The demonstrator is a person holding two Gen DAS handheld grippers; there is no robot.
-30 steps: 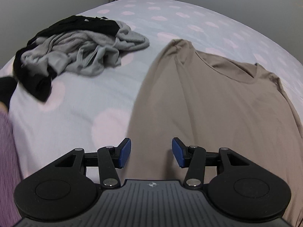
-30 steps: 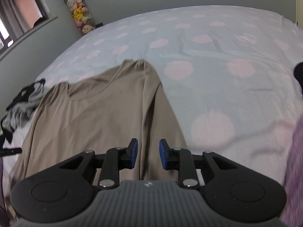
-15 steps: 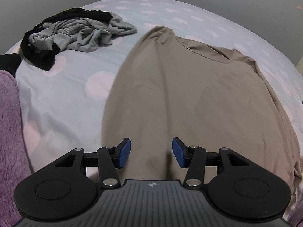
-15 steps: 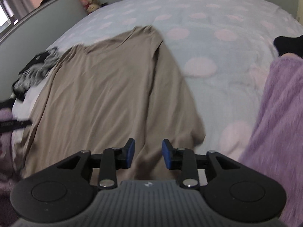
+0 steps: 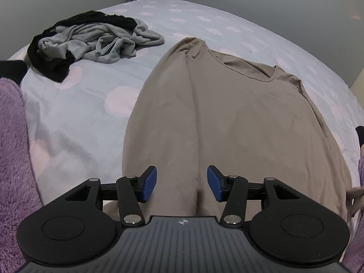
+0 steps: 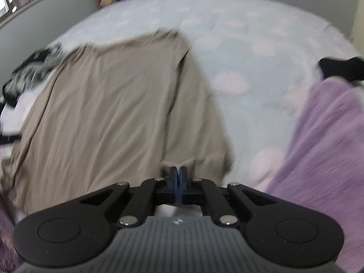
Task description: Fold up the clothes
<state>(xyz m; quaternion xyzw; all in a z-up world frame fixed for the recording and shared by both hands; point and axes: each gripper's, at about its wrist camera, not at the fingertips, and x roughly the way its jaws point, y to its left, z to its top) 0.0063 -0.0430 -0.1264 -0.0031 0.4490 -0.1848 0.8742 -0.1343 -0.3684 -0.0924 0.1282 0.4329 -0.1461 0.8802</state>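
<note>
Left wrist view: your left tool (image 5: 181, 183) hangs with its blue pads apart over the near hem of the tan T-shirt (image 5: 227, 122), pinching nothing. Right wrist view: your right tool (image 6: 178, 174) has just been closing and now stands shut at the shirt's lower hem corner; blur hides whether cloth lies between the pads. The shirt lies spread on the spotted bed (image 5: 75, 104), hem near you, neckline far. Judge it light, limp and prone to slide and crease; take it by hem corners or shoulder seams, never mid-panel. Farther off, a grey-and-black clothes heap (image 5: 91, 41) waits, well apart.
</note>
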